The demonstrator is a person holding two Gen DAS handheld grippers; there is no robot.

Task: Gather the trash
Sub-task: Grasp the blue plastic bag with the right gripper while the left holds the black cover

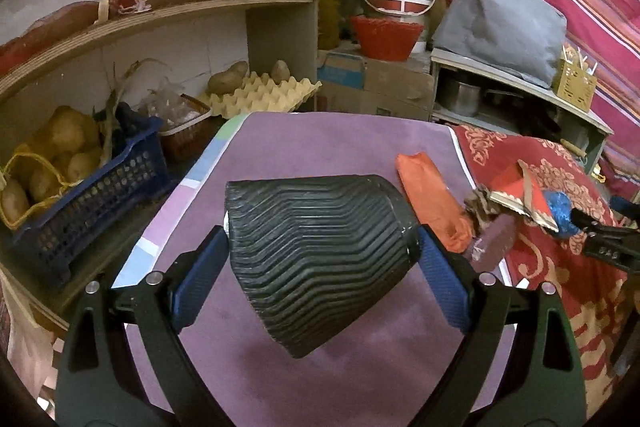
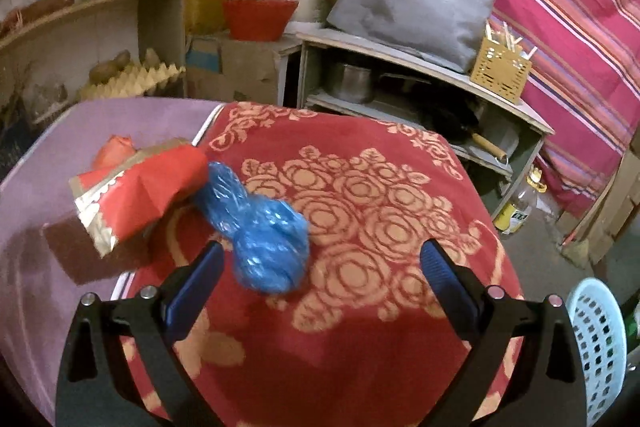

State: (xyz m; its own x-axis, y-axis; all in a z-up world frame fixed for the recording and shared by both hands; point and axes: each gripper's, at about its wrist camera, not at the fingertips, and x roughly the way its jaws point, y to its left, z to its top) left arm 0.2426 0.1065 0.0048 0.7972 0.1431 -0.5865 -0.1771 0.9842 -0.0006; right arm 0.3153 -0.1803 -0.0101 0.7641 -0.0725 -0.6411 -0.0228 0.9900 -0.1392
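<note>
My left gripper (image 1: 320, 259) is shut on a black ribbed bin (image 1: 316, 227), held tilted above the purple mat (image 1: 304, 143). To its right lie an orange wrapper (image 1: 432, 203), a brown piece (image 1: 494, 239) and a red paper with gold edging (image 1: 520, 195). In the right wrist view a crumpled blue plastic bag (image 2: 264, 239) rests on the red floral cloth (image 2: 380, 211), just ahead of my right gripper (image 2: 320, 267), nearer its left finger. That gripper is open and holds nothing. The red paper (image 2: 140, 191) touches the bag's far end.
A blue crate (image 1: 92, 195) of potatoes and an egg tray (image 1: 260, 95) fill the left shelf. A light blue basket (image 2: 596, 343) stands low at the right. A grey shelf (image 2: 420, 67) with pots and a bottle (image 2: 516, 207) on the floor lie beyond the table.
</note>
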